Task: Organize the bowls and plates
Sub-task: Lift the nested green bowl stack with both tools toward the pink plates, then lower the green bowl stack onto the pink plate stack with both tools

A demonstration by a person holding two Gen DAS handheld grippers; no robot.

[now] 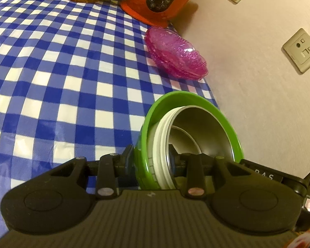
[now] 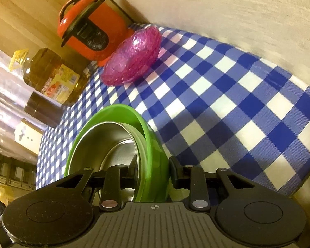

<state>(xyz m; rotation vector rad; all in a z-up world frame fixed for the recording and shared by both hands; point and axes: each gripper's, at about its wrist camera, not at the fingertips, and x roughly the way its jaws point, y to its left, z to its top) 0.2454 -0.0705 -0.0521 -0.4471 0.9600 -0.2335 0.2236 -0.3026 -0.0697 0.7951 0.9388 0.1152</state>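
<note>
Green bowl (image 1: 227, 119): held above the blue-and-white checked tablecloth (image 1: 51, 72), near the table edge by the wall; tilted, its opening facing sideways; seen in both wrist views
Nested contents: a steel bowl (image 1: 206, 132) with a white rim (image 1: 159, 144) sits inside the green one; whether more than one is nested, cannot tell
Left gripper (image 1: 150, 161): narrow; clamped across the stacked rims, one finger outside the green wall, the other inside the steel bowl
Right gripper (image 2: 153, 171): narrow; gripping the opposite side of the same stack, one finger inside, one outside
Pink glass dishes (image 1: 175, 53): stacked on the cloth beyond the green bowl, apart from it; just beside the cooker
Orange electric cooker (image 2: 93, 29): upright at the far corner; black control panel facing the cameras
Cooking oil bottle (image 2: 49, 74): beside the cooker; a dark jar (image 2: 43, 109) next to it
Wall (image 1: 258, 82): bears sockets (image 1: 301, 50)
</note>
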